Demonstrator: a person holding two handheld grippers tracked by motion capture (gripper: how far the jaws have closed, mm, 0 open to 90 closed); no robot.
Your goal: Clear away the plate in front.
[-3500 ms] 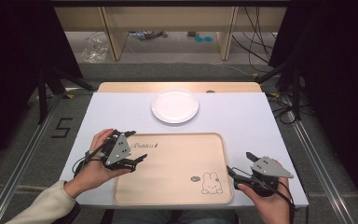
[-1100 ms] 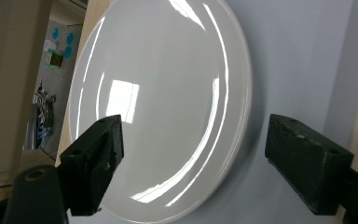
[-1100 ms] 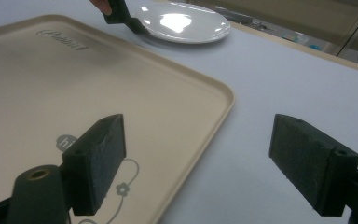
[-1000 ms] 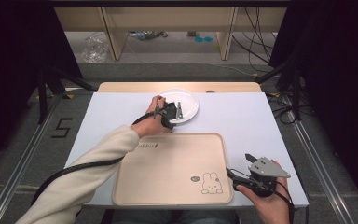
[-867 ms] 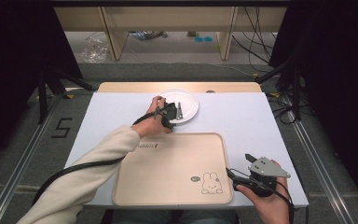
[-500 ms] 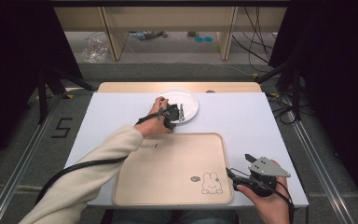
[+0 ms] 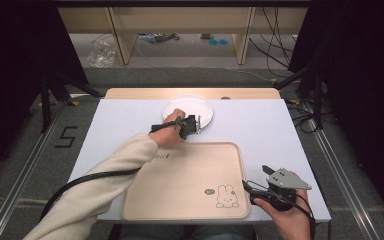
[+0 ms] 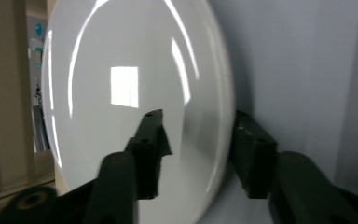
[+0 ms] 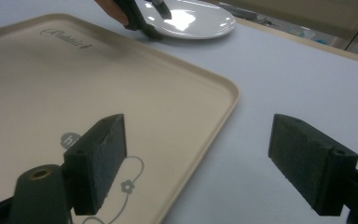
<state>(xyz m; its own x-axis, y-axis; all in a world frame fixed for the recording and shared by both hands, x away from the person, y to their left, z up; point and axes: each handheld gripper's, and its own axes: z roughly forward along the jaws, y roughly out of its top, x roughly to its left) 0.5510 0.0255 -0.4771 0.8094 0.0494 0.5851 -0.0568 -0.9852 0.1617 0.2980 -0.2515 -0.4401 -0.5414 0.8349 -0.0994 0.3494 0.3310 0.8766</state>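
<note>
White tabletop (image 7: 260, 131), far centre: left gripper (image 7: 195, 125) reaching out, arm stretched, jaws straddling white plate (image 7: 190, 108) rim, not clenched. Near right: right gripper (image 7: 252, 189) resting beside beige tray (image 7: 185, 182), jaws spread wide.

Glossy white plate (image 8: 135, 93), perhaps ceramic, matt beige tray (image 7: 190, 185)

white-topped table (image 7: 280, 130); white plate (image 7: 200, 107) and beige tray (image 7: 180, 185) apparently flat on it

Table brightly lit from overhead, surroundings dark — window-like glare streaks the white plate (image 8: 135, 93), near fingers (image 8: 147, 149) blurred.
</note>
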